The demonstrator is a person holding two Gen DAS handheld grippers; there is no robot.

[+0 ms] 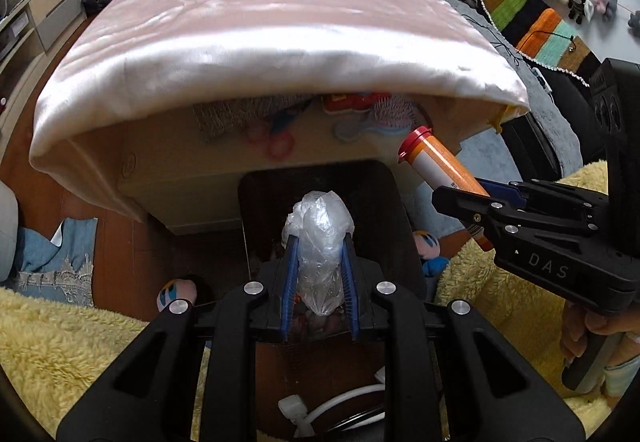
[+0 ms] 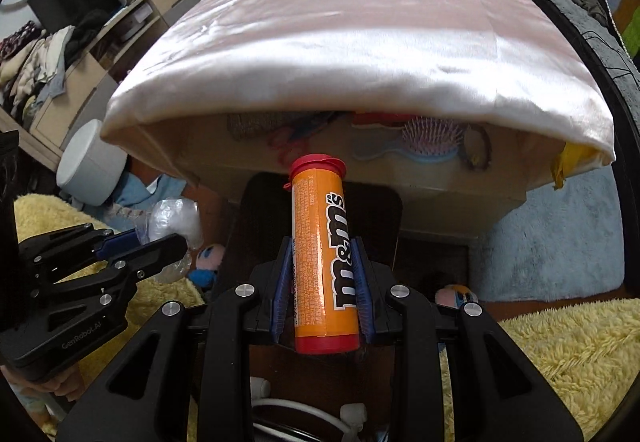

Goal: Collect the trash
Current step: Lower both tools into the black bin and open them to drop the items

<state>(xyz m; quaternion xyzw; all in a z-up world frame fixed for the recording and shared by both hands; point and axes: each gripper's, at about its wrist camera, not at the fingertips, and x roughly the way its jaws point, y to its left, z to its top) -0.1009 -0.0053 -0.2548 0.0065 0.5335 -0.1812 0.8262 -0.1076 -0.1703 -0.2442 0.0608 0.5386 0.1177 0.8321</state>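
My left gripper point(image 1: 318, 246) is shut on a crumpled clear plastic bag point(image 1: 318, 238) and holds it over a dark bin point(image 1: 384, 193) on the floor. My right gripper point(image 2: 322, 246) is shut on an orange M&M's tube point(image 2: 322, 242) with a red cap, held upright above the same dark bin point(image 2: 384, 201). In the left wrist view the right gripper point(image 1: 460, 197) comes in from the right with the tube point(image 1: 440, 161). In the right wrist view the left gripper point(image 2: 160, 238) shows at the left with the bag point(image 2: 172, 222).
A low table under a pink satin cloth point(image 1: 272, 21) stands right behind the bin, with a hairbrush point(image 2: 430, 139) and small items on its shelf. Yellow fluffy rugs point(image 2: 560, 346) lie on both sides. Small plush toys point(image 1: 428, 246) lie by the bin. A white cylinder point(image 2: 92, 165) stands left.
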